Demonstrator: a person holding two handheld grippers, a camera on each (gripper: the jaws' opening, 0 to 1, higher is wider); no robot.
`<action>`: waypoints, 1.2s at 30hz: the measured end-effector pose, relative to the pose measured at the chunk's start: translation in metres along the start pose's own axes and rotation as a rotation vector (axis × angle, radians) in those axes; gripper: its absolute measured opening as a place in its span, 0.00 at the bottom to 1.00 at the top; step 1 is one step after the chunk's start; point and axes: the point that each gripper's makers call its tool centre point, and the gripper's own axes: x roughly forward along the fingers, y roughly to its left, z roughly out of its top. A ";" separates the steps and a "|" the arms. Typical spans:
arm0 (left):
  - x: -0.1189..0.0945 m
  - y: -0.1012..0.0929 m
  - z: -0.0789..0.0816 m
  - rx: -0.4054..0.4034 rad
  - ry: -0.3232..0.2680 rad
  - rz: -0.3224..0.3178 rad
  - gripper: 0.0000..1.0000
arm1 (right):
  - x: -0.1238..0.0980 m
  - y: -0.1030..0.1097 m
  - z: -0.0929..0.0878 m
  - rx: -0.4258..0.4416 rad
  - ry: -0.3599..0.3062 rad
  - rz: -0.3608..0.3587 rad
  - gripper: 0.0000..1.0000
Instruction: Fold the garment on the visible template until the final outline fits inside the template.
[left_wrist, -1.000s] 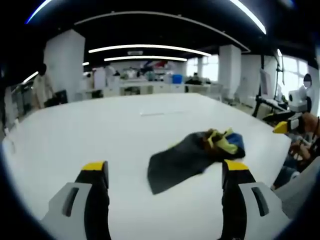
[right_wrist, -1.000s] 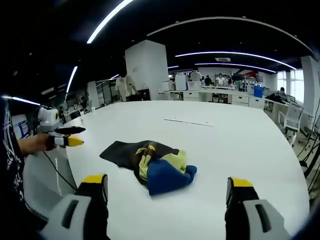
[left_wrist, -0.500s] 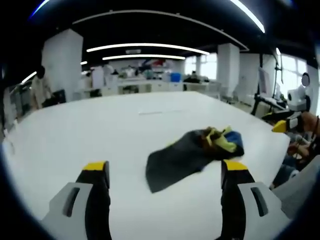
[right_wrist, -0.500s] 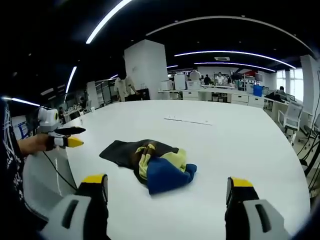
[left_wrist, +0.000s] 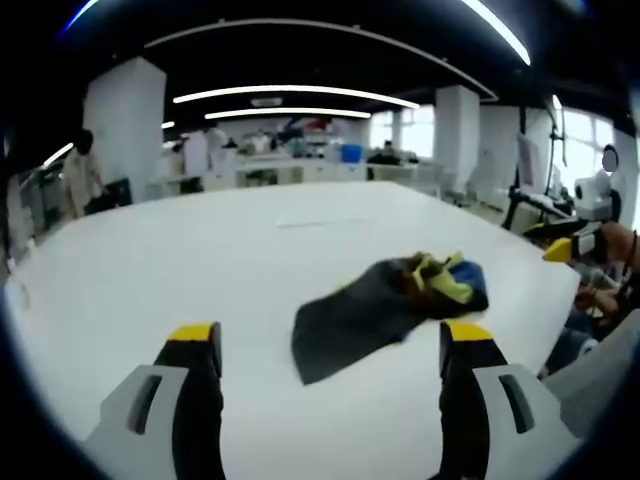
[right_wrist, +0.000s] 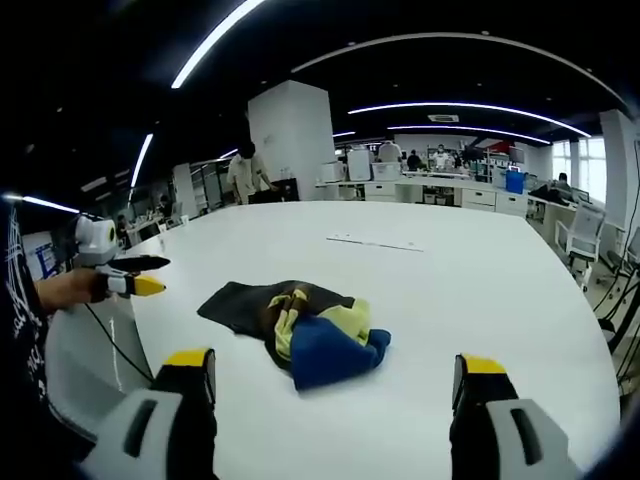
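A crumpled garment (left_wrist: 385, 305) lies on the white table (left_wrist: 200, 260), dark grey with yellow and blue parts bunched at its right end. In the right gripper view the garment (right_wrist: 300, 325) shows its blue and yellow bundle nearest me. My left gripper (left_wrist: 328, 345) is open above the table, short of the garment, jaws wide apart. My right gripper (right_wrist: 335, 370) is open too, just short of the blue bundle. The left gripper (right_wrist: 125, 280) enters the right gripper view at the left, held in a hand. The right gripper (left_wrist: 575, 248) shows at the right edge of the left gripper view.
A thin light strip (right_wrist: 375, 243) lies on the table (right_wrist: 480, 300) beyond the garment. A person (right_wrist: 245, 175) stands by a white pillar in the background, with desks and more people behind. The table's curved edge (right_wrist: 120, 350) runs near me on the left.
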 end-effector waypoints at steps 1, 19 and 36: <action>0.000 0.000 0.000 0.000 0.001 -0.001 0.85 | 0.000 0.000 0.000 0.000 0.000 0.001 0.99; 0.001 -0.001 -0.003 -0.013 0.010 -0.017 0.81 | 0.003 -0.001 0.000 -0.005 0.007 0.004 0.99; 0.002 -0.004 -0.003 -0.010 0.011 -0.028 0.81 | 0.001 -0.003 -0.002 -0.006 0.010 0.002 0.99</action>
